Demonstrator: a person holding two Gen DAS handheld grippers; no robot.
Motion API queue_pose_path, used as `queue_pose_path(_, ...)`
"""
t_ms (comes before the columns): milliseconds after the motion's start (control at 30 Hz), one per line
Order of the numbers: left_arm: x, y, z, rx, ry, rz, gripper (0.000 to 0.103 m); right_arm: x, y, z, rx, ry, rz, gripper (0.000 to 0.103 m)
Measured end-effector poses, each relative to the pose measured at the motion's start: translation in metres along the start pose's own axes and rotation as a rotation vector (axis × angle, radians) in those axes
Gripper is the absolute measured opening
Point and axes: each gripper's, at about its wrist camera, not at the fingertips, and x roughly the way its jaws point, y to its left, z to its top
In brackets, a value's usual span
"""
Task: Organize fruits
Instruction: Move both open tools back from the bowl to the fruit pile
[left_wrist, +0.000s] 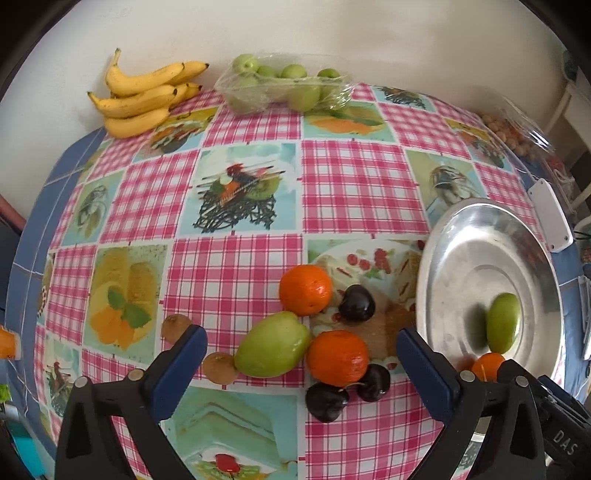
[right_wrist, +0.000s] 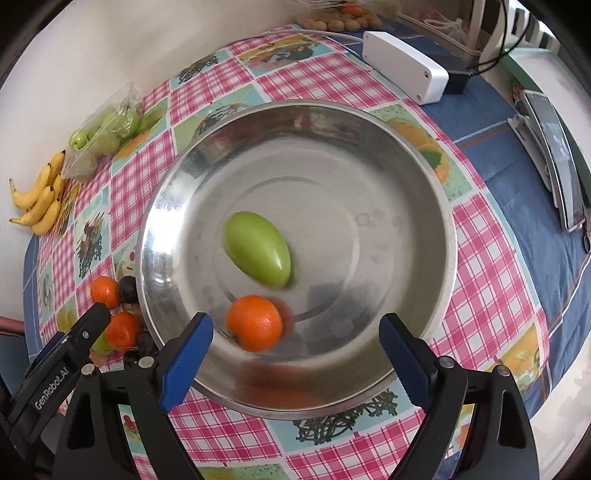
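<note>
My left gripper (left_wrist: 301, 341) is open above a cluster of fruit on the checked tablecloth. In the cluster are a green fruit (left_wrist: 271, 345), two oranges (left_wrist: 304, 290) (left_wrist: 338, 356), three dark plums (left_wrist: 356, 302) and two small brown fruits (left_wrist: 221, 367); none is gripped. To its right stands a metal bowl (left_wrist: 461, 236). My right gripper (right_wrist: 295, 328) is open over this bowl (right_wrist: 443, 206), its pads touching nothing. In the bowl lie an orange (right_wrist: 255, 323), slightly blurred, and a green fruit (right_wrist: 256, 253).
Bananas (left_wrist: 140, 96) and a clear bag of green fruits (left_wrist: 284, 86) lie by the back wall. A bag of small brown fruits (left_wrist: 513, 136) sits at the far right. A white box (right_wrist: 402, 70) and a flat device (right_wrist: 554, 155) lie beyond the bowl.
</note>
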Motion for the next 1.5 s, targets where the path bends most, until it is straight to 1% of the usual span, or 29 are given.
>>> queue_pose_path(67, 0.001, 0.002, 0.0, -0.005, 0.001, 0.004, 0.103, -0.001, 0.003, 0.0, -0.013, -0.009, 0.006, 0.1)
queue_pose_path(200, 0.001, 0.006, 0.001, -0.01, -0.003, 0.005, 0.103, -0.002, 0.007, 0.002, -0.02, -0.022, 0.021, 0.1)
queue_pose_path(333, 0.001, 0.012, 0.002, -0.029, 0.0, 0.002, 0.103, -0.003, 0.008, 0.002, -0.023, -0.026, 0.017, 0.1)
queue_pose_path(600, -0.002, 0.03, -0.003, -0.069, -0.005, -0.013, 0.103, 0.004, 0.011, -0.001, -0.019, -0.005, 0.034, 0.1)
queue_pose_path(767, -0.007, 0.046, -0.003, -0.094, -0.034, -0.006, 0.103, 0.0, 0.013, -0.002, -0.026, -0.029, 0.048, 0.1)
queue_pose_path(833, -0.008, 0.051, -0.003, -0.102, -0.038, -0.002, 0.103, 0.0, 0.015, -0.002, -0.03, -0.04, 0.062, 0.1)
queue_pose_path(1000, -0.01, 0.067, -0.004, -0.131, -0.043, -0.01, 0.103, 0.002, 0.022, -0.002, -0.053, -0.053, 0.066, 0.1)
queue_pose_path(1233, -0.014, 0.084, -0.003, -0.124, -0.057, 0.013, 0.103, -0.001, 0.029, 0.0, -0.05, -0.082, 0.094, 0.1)
queue_pose_path(1333, -0.015, 0.093, -0.003, -0.126, -0.062, 0.029, 0.103, -0.003, 0.037, 0.001, -0.052, -0.098, 0.138, 0.1)
queue_pose_path(1500, -0.016, 0.119, -0.002, -0.172, -0.066, 0.06, 0.103, -0.003, 0.061, -0.001, -0.092, -0.1, 0.163, 0.1)
